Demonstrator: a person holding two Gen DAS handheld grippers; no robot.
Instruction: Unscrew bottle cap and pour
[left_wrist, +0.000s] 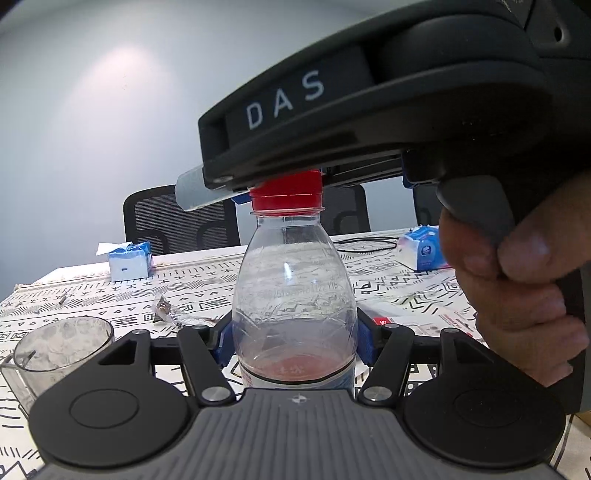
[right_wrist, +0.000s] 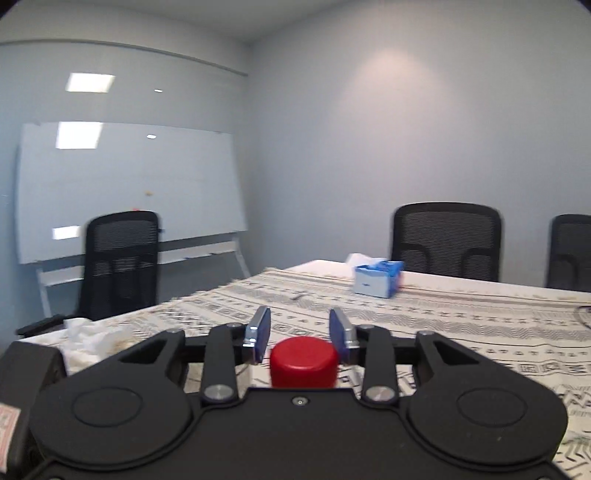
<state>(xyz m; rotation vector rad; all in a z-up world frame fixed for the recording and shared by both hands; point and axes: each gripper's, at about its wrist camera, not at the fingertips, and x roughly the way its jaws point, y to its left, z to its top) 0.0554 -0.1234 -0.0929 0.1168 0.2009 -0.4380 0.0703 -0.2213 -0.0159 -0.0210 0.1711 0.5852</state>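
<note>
Left wrist view, left tongs (left_wrist: 293, 341) clamped on bottle (left_wrist: 295, 295), right tongs (right_wrist: 300, 334) apart astride red cap (right_wrist: 303, 362).

An office meeting room: whiteboard (right_wrist: 125, 184), mesh chairs (right_wrist: 447, 240) around a cloth-covered table (right_wrist: 461, 317)

White "DAS" on the right gripper (left_wrist: 284, 186) body.

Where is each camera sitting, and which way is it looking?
Left wrist: sits on the left gripper, facing the bottle clamped upright; shows its fingers, the right gripper and the person's hand.
Right wrist: sits on the right gripper, looking across the table toward chairs and a whiteboard; shows its pads either side of the red cap.
Both share the cap and a blue tissue box.
</note>
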